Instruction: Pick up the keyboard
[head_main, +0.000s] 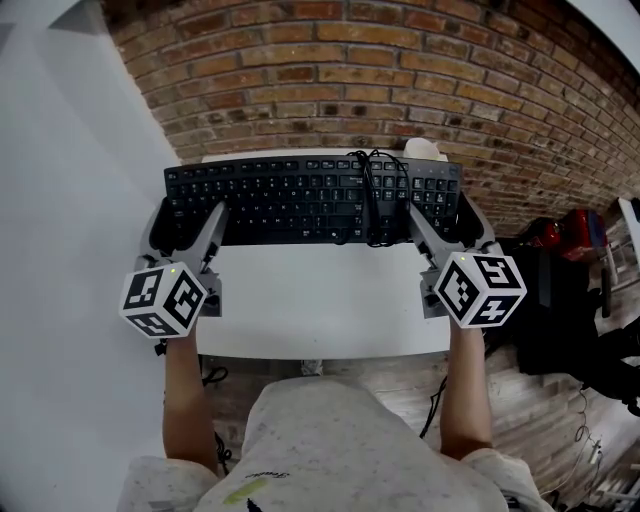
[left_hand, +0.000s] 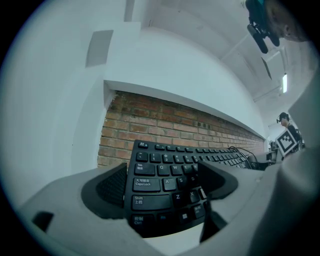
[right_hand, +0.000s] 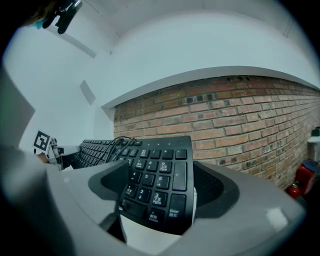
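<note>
Your left gripper has its fingers clamped on the keyboard's left end. Your right gripper grasps the numpad end over the desk, with the cable coiled on the keys.

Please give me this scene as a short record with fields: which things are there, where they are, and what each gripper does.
Object: black keyboard, lying crosswise above the white table
Cable: black cable bundled on the keyboard's right part
Left gripper: jaws closed on the keyboard's left end, by Caps Lock
Right gripper: jaws closed on the right end, at the number pad
Background: brick wall
Lifted off the table: cannot tell
</note>
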